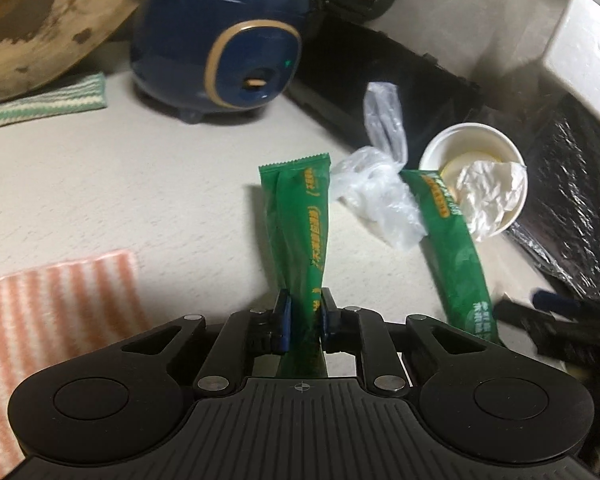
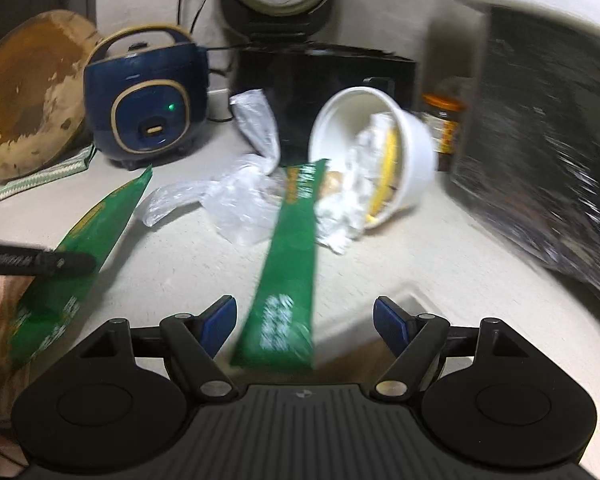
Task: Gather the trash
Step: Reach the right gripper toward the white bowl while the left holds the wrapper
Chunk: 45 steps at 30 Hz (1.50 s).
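Observation:
My left gripper (image 1: 305,312) is shut on the lower end of a green snack wrapper (image 1: 298,224), which stands up from its jaws; the same wrapper shows at the left of the right wrist view (image 2: 88,232). A second green wrapper (image 2: 290,256) lies flat on the counter, its near end between the open fingers of my right gripper (image 2: 305,320). It also shows in the left wrist view (image 1: 456,256). A crumpled clear plastic bag (image 2: 244,196) and a tipped white paper cup (image 2: 412,152) stuffed with crumpled paper lie just beyond.
A dark blue rice cooker (image 2: 144,96) and a worn wooden board (image 2: 24,96) stand at the back left. A black box (image 2: 320,76) with another cooker on it stands behind the cup. A black trash bag (image 2: 540,152) is on the right. A striped cloth (image 1: 40,312) lies near left.

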Motion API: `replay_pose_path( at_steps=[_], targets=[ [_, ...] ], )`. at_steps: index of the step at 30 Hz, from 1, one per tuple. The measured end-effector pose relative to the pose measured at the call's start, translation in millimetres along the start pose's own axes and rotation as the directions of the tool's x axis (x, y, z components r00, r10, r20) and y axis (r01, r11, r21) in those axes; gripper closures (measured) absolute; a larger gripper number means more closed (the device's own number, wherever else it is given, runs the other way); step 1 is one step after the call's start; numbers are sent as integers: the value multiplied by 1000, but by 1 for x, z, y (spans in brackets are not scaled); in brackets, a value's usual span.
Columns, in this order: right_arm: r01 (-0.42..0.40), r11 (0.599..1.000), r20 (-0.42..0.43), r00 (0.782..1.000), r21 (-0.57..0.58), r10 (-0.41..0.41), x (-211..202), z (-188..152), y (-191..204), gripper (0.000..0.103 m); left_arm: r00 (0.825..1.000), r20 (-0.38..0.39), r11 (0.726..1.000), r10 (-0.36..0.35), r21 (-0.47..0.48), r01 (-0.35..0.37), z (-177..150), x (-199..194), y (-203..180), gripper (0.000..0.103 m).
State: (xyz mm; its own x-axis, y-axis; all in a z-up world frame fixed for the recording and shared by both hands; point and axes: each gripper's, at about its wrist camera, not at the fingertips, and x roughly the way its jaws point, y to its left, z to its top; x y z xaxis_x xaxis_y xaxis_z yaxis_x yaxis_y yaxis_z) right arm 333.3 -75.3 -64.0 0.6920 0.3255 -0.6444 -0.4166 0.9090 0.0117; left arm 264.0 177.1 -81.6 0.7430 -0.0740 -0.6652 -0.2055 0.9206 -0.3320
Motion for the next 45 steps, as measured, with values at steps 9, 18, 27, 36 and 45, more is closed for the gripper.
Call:
replay_pose_path(
  at_steps=[9,18,27,36,45],
  targets=[
    [-48,993,-143,988,107,63,70,24,11,72,999,32,997,26,-72,-24,-4,-14,27,86],
    [-241,968,-121,965,-74,231,26,16,41,62,999,36,996,30,-86,-27,-1,-3,33,86],
    [-17,998,92,996,55,12,41,77,1,49,1000,27,996,-13,-86,15,-1,-3,30,86],
    [189,981,-52,981,32,-188,148,93,-6,63,1000,17,993,-17,-120,19,-1,0,36,86],
    [-25,995,21,1000,97,23,101,86,-14,64,1000,6,991,-19,-130,19,-1,3,35,86]
  ],
)
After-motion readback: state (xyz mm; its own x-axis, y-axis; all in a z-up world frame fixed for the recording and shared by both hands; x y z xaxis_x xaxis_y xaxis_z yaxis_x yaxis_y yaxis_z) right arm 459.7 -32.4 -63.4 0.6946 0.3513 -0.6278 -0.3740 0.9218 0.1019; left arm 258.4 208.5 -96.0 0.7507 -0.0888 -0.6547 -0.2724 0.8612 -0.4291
